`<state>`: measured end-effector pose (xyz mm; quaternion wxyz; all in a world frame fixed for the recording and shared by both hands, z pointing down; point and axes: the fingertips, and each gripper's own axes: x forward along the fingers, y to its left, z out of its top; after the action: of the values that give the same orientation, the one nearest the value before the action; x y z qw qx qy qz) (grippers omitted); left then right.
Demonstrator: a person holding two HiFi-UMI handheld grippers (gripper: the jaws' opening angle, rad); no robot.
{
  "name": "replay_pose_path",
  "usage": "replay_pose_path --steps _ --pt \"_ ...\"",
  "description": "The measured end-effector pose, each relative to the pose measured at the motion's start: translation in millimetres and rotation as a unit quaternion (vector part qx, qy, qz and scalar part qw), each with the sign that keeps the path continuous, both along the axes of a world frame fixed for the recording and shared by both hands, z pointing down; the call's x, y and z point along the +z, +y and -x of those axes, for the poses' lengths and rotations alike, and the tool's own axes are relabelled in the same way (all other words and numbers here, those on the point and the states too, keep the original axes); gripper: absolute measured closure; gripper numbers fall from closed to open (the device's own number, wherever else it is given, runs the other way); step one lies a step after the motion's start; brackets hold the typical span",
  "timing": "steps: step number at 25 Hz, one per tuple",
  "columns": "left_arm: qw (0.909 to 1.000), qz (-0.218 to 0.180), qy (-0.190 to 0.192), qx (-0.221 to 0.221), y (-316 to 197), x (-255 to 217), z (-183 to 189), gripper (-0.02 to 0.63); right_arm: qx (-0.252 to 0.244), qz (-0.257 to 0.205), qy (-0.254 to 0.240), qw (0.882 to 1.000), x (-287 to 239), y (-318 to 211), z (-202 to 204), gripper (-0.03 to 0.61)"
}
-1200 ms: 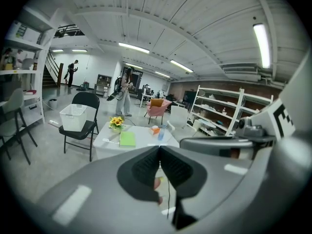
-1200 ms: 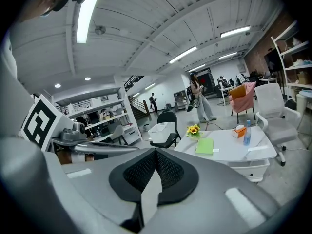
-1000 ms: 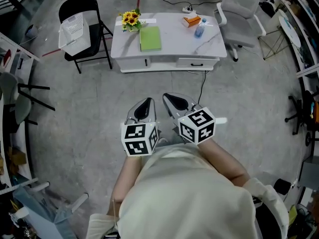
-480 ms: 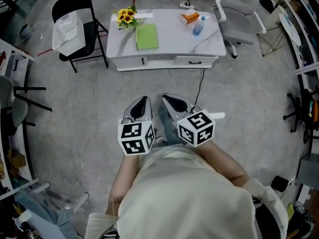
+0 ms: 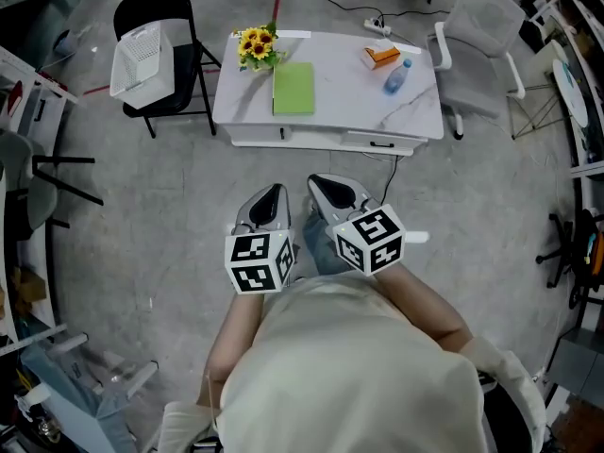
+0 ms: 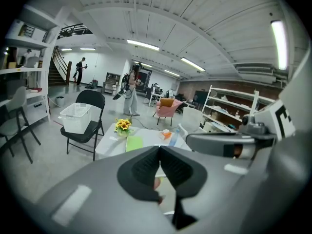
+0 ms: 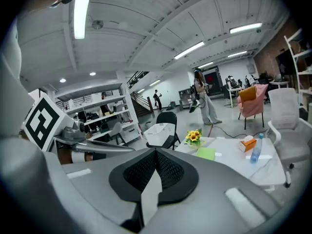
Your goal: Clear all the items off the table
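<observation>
Both grippers are held close before the person's chest, side by side. The left gripper [image 5: 274, 196] has its jaws pressed together on nothing, and so has the right gripper [image 5: 326, 189]; the dark pads meet in each gripper view.

Ahead of both pairs of jaws lies bare grey floor [image 5: 189, 234], open but for a thin cable [image 5: 382, 163] trailing from the table's front. Beyond it, well apart from the jaws, stands the white table [image 5: 340, 102], its long side set across the line the jaws point along.

On it, the green notebook [image 5: 293, 88] and the sunflowers [image 5: 257, 45] lie ahead of the left jaws, with the notebook nearer and its long axis pointing away. The water bottle [image 5: 397, 75] and the orange tissue box [image 5: 381, 56] lie ahead and to the right of the right jaws. I'd judge the left hand better placed for notebook and flowers, the right for bottle and box.

Past the table's left end a white basket [image 5: 142, 55] sits on a black folding chair [image 5: 175, 12]. A grey office chair [image 5: 477, 45] crowds the right end, so the front edge looks the freest approach.
</observation>
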<state>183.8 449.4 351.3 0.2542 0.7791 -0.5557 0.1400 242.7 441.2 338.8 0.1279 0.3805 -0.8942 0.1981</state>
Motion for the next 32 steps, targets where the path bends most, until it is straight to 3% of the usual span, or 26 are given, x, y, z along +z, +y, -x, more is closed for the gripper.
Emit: replay_pose_path --steps 8,20,32 --pt "0.9995 0.001 -0.002 -0.033 -76 -9 -10 0.604 -0.033 -0.025 0.01 0.999 -12 -78 -9 0.58" --pt "0.9985 0.0 -0.013 -0.052 -165 -7 -29 0.604 -0.052 -0.011 -0.001 0.999 -6 -170 -30 0.58" --pt "0.9978 0.02 -0.019 -0.06 -218 15 -38 0.604 -0.046 0.02 0.012 0.999 20 -224 -50 0.58"
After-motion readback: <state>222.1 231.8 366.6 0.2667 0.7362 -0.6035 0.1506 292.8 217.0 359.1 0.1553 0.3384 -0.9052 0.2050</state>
